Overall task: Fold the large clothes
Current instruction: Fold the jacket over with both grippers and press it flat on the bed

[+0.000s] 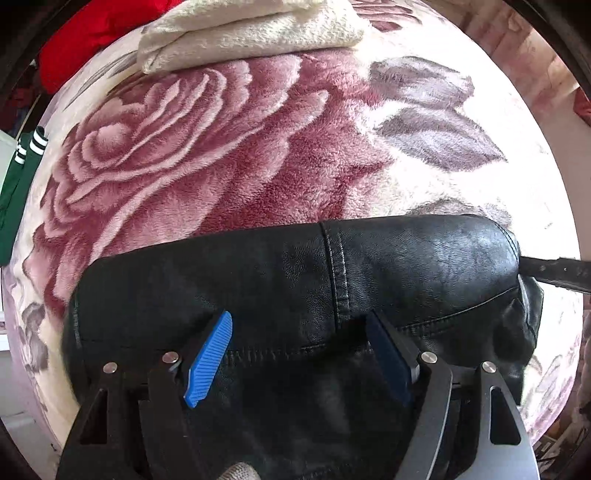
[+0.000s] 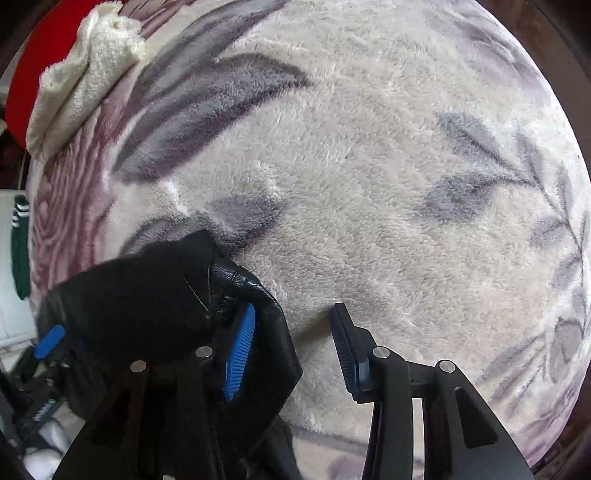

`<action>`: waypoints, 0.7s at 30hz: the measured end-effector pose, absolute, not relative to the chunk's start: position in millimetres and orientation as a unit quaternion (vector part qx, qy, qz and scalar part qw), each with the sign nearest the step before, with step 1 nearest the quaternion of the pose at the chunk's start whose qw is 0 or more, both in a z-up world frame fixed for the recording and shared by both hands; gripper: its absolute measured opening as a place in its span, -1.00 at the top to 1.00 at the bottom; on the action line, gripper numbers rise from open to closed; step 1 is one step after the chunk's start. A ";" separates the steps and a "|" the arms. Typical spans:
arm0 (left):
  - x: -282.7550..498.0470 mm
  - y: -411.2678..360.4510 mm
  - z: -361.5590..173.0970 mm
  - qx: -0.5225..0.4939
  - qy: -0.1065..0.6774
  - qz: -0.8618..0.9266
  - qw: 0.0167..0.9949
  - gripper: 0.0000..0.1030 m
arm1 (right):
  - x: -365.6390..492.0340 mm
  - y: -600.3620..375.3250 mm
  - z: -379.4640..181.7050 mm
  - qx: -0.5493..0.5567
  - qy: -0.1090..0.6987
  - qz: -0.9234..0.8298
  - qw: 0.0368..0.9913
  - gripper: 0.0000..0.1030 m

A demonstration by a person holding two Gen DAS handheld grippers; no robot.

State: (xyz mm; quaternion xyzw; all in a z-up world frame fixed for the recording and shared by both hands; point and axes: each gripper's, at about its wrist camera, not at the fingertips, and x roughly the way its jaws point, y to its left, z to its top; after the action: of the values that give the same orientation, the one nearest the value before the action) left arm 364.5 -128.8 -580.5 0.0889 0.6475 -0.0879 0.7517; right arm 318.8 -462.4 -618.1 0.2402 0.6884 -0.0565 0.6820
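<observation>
While folded black leather garment [image 1: 295, 280] lies beneath, left hand-held gripper [image 1: 299, 354] gapes empty, right hand-held gripper [image 2: 291, 350] beside it, parted, empty.

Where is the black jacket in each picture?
Left wrist view: the black jacket fills the lower middle, under the left claw.
Right wrist view: the black jacket is bunched at lower left, beside the right claw.
Shared landmark: the folded cream towel at the top.
</observation>
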 end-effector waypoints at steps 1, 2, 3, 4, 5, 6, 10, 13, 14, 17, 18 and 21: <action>362.5 -127.5 -573.8 0.082 0.647 -0.088 0.753 -0.44 | 315.6 -470.0 -612.5 0.272 0.682 -0.049 0.677 0.05; 359.2 -125.6 -566.4 0.072 0.646 -0.089 0.755 -0.44 | 312.0 -477.2 -609.7 0.293 0.679 -0.041 0.672 -0.05; 357.0 -124.6 -562.2 0.065 0.646 -0.086 0.755 -0.44 | 305.2 -486.4 -609.1 0.327 0.674 -0.025 0.662 -0.28; 355.2 -124.2 -560.1 0.058 0.645 -0.085 0.757 -0.44 | 298.1 -494.0 -610.4 0.360 0.667 -0.006 0.652 -0.36; 353.2 -123.3 -560.2 0.054 0.643 -0.083 0.760 -0.44 | 289.2 -500.0 -615.2 0.398 0.658 0.021 0.639 -0.38; 352.6 -122.3 -563.5 0.056 0.642 -0.081 0.761 -0.44 | 280.9 -503.8 -622.6 0.421 0.658 0.039 0.622 -0.45; 354.2 -116.0 -593.3 0.078 0.643 -0.061 0.760 0.14 | 259.8 -498.2 -662.6 0.493 0.652 0.107 0.566 -0.57; 357.8 -115.0 -606.0 0.081 0.648 -0.068 0.754 0.17 | 254.9 -482.0 -674.7 0.522 0.636 0.142 0.551 -0.62; 360.4 -117.0 -611.1 0.084 0.651 -0.069 0.751 0.17 | 255.8 -468.8 -679.0 0.527 0.633 0.156 0.546 -0.62; 366.1 -117.8 -619.2 0.074 0.661 -0.069 0.744 0.18 | 261.9 -449.1 -682.8 0.520 0.639 0.172 0.540 -0.62; 367.4 -117.7 -619.7 0.074 0.662 -0.072 0.742 0.18 | 263.9 -443.7 -682.2 0.515 0.640 0.174 0.543 -0.59; 367.6 -115.8 -618.0 0.072 0.661 -0.082 0.742 0.17 | 270.5 -427.1 -682.0 0.512 0.650 0.166 0.537 0.18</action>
State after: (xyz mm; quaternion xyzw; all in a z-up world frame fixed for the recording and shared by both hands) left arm 367.6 -115.8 -618.0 0.0721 0.6614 -0.0823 0.7420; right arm 270.5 -427.1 -682.0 0.5119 0.6498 0.1662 0.5368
